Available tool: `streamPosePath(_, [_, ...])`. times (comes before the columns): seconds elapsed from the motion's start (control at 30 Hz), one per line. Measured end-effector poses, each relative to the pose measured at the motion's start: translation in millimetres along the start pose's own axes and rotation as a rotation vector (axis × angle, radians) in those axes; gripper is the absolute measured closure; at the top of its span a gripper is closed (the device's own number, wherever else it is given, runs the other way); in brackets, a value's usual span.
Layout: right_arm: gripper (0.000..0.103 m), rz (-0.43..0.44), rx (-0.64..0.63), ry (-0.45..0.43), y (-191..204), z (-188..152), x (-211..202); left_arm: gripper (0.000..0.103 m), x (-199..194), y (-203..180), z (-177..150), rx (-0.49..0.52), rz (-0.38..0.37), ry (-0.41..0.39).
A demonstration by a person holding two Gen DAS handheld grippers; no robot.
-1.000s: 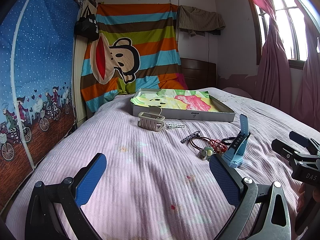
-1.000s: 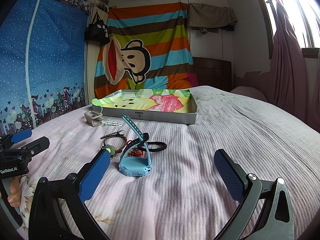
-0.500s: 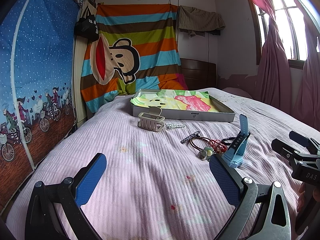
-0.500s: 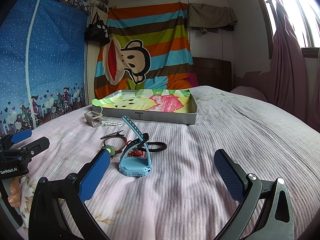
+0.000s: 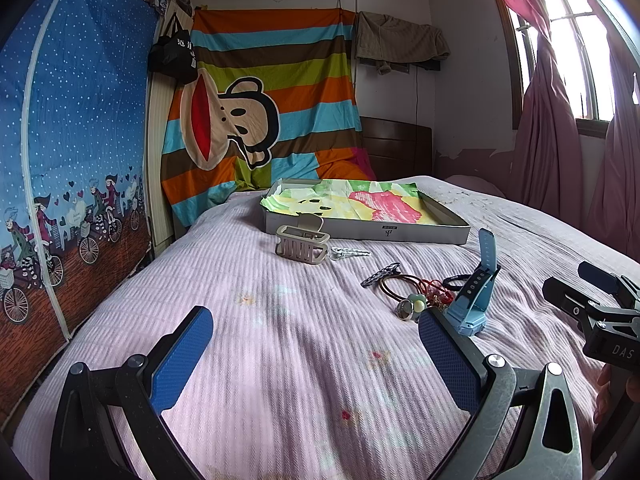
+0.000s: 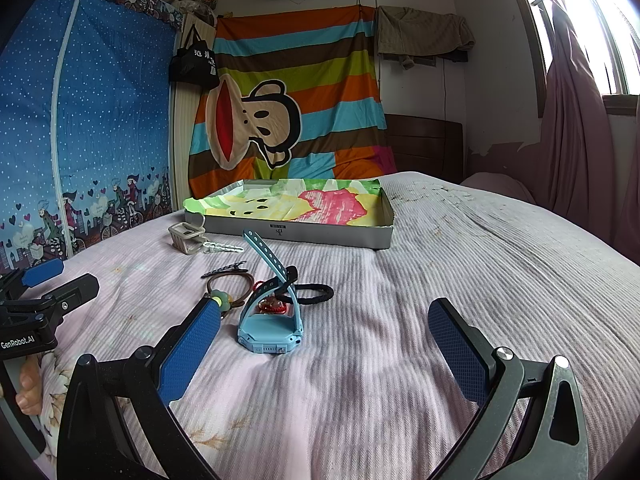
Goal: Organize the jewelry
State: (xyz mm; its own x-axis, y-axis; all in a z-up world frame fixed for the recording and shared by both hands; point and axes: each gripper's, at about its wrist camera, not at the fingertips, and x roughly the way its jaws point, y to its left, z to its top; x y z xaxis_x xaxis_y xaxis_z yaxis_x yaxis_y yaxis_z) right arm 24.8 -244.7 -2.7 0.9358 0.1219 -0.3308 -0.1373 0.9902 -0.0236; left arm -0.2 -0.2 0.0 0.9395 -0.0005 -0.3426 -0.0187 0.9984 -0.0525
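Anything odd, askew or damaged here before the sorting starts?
The blue watch rests face-down with one strap sticking up. Hair ties and a red cord are tangled beside it. The tray's paper lining is crumpled. Both grippers are open and empty.

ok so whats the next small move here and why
Probably ease the right gripper forward onto the blue watch. Both grippers are open and empty, the watch lies nearest, just ahead of its left finger, and the tray holds no jewelry yet.
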Motion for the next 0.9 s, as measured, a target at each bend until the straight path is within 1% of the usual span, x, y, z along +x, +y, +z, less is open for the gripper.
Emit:
streamPosePath(0.7, [0.001,0.001,0.002,0.001,-0.6,0.2,-0.1,0.0,-0.1,-0.1,0.0,0.002,0.0,-0.001])
streamPosePath(0.9, [0.001,0.016,0.012,0.006,-1.5,1.1,-0.5,0.0,1.7,-0.7,2.9,0.004,-0.007,0.006])
